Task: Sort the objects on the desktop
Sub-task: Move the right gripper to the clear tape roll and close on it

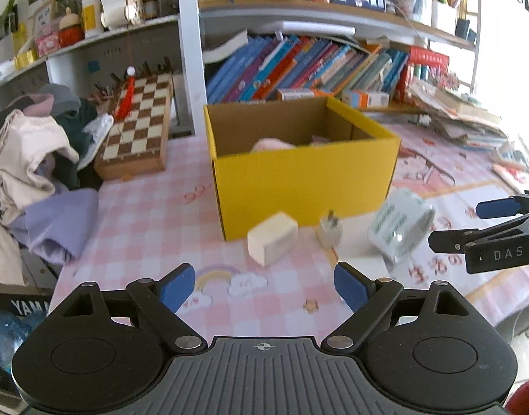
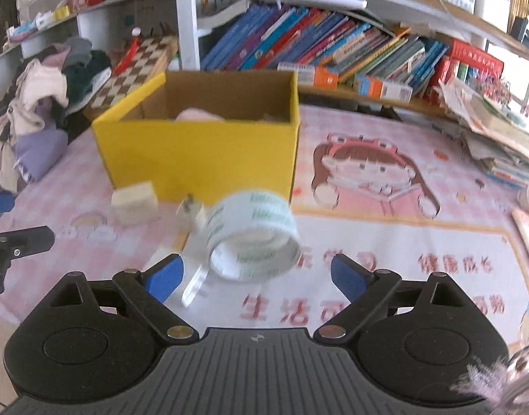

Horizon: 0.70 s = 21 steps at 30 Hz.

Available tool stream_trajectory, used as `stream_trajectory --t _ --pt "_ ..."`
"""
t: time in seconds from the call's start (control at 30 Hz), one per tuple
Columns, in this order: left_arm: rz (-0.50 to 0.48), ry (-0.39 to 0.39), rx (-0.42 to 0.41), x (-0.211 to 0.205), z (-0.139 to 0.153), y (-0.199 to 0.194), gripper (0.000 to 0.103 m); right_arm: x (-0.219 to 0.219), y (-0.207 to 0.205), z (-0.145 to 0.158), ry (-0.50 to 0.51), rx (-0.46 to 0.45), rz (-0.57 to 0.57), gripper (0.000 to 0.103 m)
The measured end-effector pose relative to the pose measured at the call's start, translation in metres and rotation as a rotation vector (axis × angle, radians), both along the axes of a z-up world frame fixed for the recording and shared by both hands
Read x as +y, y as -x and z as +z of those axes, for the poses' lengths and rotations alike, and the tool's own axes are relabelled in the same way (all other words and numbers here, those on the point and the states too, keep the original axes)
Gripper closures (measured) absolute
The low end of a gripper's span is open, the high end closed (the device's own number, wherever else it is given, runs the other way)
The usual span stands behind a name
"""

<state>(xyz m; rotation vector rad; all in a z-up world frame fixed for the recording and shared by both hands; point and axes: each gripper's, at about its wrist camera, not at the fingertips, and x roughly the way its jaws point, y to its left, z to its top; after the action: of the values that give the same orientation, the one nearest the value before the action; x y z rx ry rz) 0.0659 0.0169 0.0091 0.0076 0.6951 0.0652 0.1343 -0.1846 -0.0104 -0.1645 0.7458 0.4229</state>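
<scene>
A yellow cardboard box [image 1: 299, 186] [image 2: 198, 152] stands open on the pink checked tablecloth, with something pink [image 1: 271, 145] inside. In front of it lie a cream block [image 1: 273, 238] [image 2: 134, 202], a small white plug [image 1: 330, 231] [image 2: 191, 212] and a tape roll [image 1: 401, 230] [image 2: 254, 235] printed in green. My left gripper [image 1: 264, 285] is open over bare cloth, short of the block. My right gripper [image 2: 257, 273] [image 1: 454, 224] is open, with the tilted, blurred roll just ahead of and between its fingertips; the pads stand apart from it.
A heap of clothes [image 1: 32, 173] and a chessboard case [image 1: 136, 128] sit at the left. Rows of books [image 1: 299, 69] fill the shelf behind the box, and loose papers [image 1: 465, 117] pile at the right. A white card [image 1: 359, 242] lies under the plug.
</scene>
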Motion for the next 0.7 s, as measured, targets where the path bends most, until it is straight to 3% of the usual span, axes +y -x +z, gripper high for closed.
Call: stream_trajectory --t 0.3,0.7 --pt "-0.05 0.01 0.089 -0.007 -0.022 0.009 0.013 0.011 0.019 -0.025 0.033 0.074 0.006 0.013" --pt "-0.166 -0.021 0.092 -0.027 -0.03 -0.001 0.013 0.016 0.01 -0.022 0.054 0.04 0.011 0.016"
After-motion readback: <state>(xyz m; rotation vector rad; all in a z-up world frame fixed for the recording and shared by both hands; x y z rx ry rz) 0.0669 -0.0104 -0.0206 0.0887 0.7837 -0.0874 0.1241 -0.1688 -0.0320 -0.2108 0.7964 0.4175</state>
